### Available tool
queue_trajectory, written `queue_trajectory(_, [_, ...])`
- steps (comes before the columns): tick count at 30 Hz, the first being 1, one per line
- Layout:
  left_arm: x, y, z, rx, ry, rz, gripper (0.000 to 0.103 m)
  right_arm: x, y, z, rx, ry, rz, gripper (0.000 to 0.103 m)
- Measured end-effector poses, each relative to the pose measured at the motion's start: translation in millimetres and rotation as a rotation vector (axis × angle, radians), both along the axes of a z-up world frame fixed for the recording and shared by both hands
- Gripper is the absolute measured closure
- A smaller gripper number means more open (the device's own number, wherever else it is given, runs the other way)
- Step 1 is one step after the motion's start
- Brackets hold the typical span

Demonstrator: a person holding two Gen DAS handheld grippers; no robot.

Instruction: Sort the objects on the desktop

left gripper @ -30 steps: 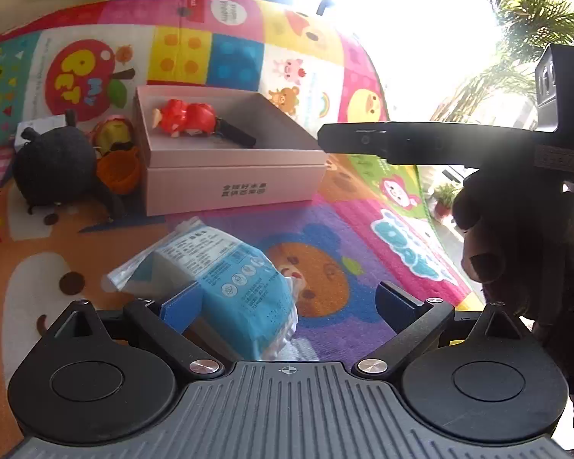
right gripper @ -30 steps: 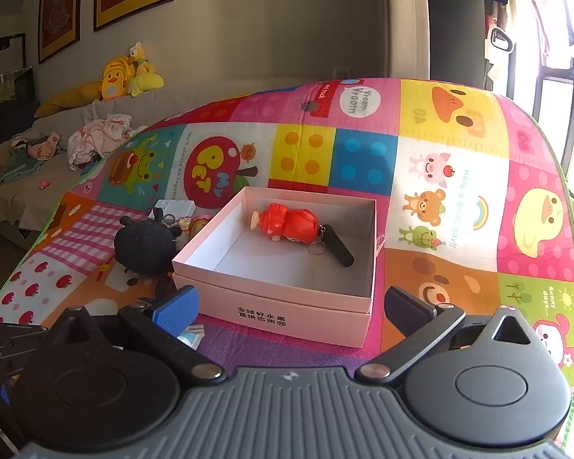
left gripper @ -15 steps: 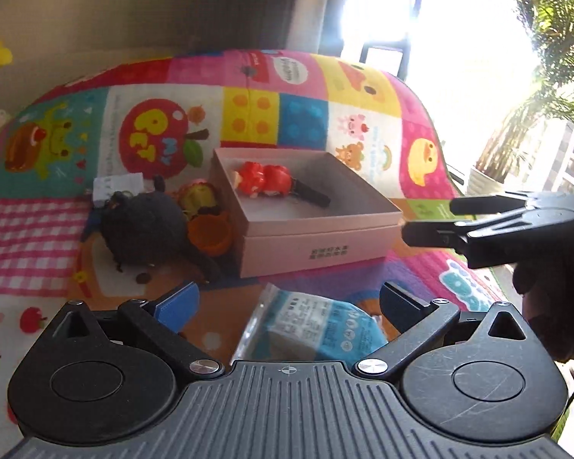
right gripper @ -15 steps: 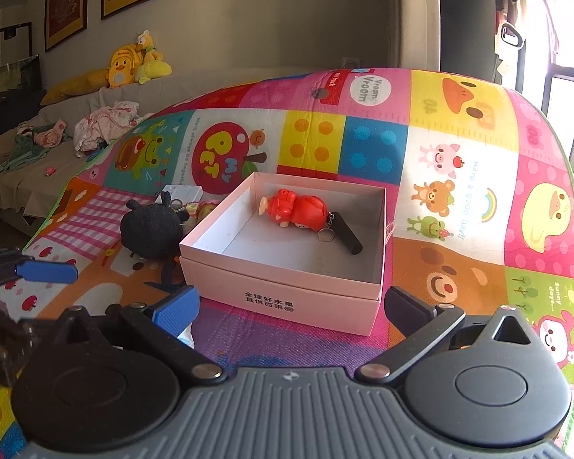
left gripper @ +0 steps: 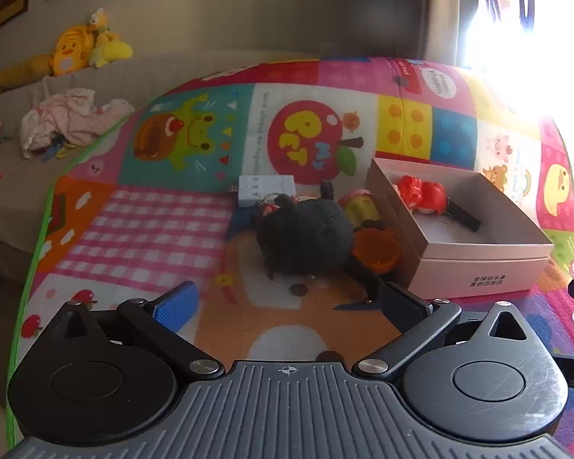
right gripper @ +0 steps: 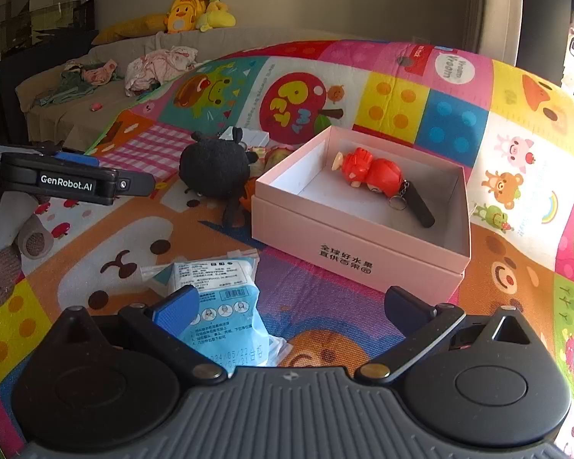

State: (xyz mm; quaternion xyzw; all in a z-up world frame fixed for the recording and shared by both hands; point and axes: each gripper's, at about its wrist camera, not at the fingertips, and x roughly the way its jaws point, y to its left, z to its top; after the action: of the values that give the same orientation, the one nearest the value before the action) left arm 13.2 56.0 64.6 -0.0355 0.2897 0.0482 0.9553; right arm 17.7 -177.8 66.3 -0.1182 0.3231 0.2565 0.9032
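One item sorted so far — red keychain (right gripper: 371, 174) lying inside the pink box (right gripper: 348, 237). Left outside at the box's 9 o'clock: black plush (left gripper: 304, 235), orange cup (left gripper: 375, 248), white charger (left gripper: 266, 190). Mask pack (right gripper: 218, 306) on the mat at 7 o'clock, partly between the right gripper (right gripper: 287, 306) fingers. Both spread wide, pinching nothing — left gripper (left gripper: 287, 302) over bare mat.
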Motion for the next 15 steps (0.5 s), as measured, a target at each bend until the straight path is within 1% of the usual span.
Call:
queue_trajectory(3, [-1, 5, -2, 0.006, 0.0, 0.021, 0.0, 7, 4, -13, -0.009, 0.03, -0.018, 0.0])
queue_trajectory(6, [0, 10, -4, 0.005, 0.009, 0.035, 0.0, 14, 0, -18, 0.006, 0.03, -0.051, 0.0])
queue_trajectory(10, [2, 12, -9, 0.006, 0.027, 0.041, 0.0, 19, -12, -18, -0.056, -0.028, -0.144, 0.0])
queue_trajectory(15, [3, 8, -17, 0.002, 0.043, 0.021, 0.0, 23, -37, -22, -0.093, -0.019, -0.231, 0.0])
